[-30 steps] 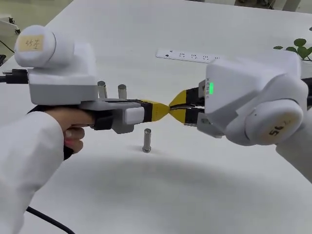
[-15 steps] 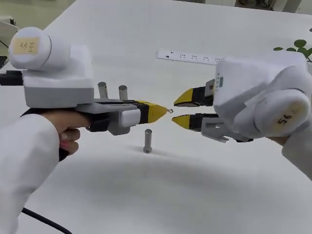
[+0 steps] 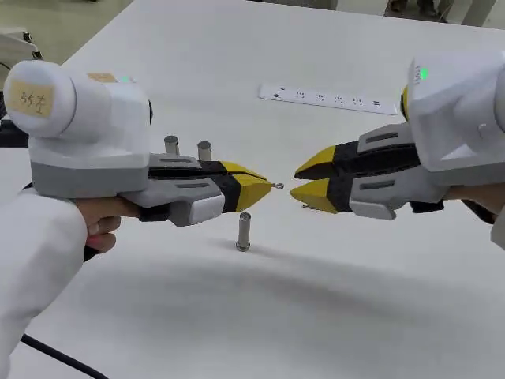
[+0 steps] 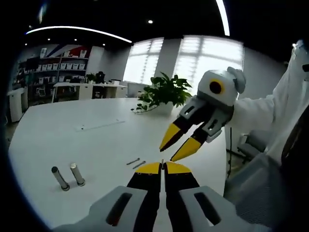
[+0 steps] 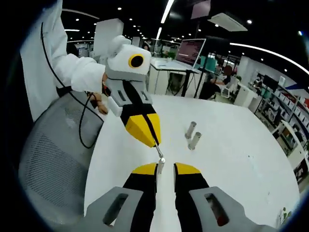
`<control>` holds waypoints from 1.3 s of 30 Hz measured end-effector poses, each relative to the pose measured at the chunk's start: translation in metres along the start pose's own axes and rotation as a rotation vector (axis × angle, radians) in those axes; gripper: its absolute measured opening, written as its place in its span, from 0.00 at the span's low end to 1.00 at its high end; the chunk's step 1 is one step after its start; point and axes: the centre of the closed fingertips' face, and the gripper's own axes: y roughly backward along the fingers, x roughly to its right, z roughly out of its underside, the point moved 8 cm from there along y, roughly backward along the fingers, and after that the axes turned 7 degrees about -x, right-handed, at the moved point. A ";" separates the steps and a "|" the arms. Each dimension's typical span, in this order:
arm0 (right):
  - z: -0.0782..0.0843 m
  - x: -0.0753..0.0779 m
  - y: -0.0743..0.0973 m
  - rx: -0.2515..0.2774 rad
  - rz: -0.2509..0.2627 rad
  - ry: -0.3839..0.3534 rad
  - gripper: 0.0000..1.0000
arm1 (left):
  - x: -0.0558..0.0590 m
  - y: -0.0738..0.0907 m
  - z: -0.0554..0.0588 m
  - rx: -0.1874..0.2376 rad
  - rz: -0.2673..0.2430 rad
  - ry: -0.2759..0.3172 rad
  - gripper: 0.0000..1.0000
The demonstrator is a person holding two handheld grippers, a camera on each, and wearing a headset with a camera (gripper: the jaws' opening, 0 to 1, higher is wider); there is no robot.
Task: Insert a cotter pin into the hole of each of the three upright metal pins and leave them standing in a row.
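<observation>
My left gripper [image 3: 265, 187] is shut on a thin cotter pin [image 3: 278, 186], whose end sticks out past the yellow tips. My right gripper [image 3: 297, 181] faces it tip to tip, open, a short gap away from the pin. One upright metal pin [image 3: 244, 232] stands on the white table below the tips; two more [image 3: 171, 145] [image 3: 204, 150] stand side by side behind the left gripper. In the left gripper view my own gripper [image 4: 163, 166] is shut and the right gripper [image 4: 179, 146] hangs open ahead. In the right gripper view my own gripper [image 5: 165, 167] is open just short of the cotter pin [image 5: 160, 153].
A white power strip [image 3: 327, 97] lies at the back of the table [image 3: 331, 300]. Two loose cotter pins [image 4: 136, 163] lie on the table. A potted plant [image 4: 164, 94] stands at the far edge. A mesh chair [image 5: 53, 159] is beside the table.
The right gripper, whose tips met the left gripper's tips a second ago, has opened and drawn back to the right. The cotter pin stays in the left gripper.
</observation>
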 end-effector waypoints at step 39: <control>-0.016 -0.033 0.002 -0.039 -0.337 0.057 0.00 | 0.030 0.004 -0.005 0.050 0.245 -0.190 0.00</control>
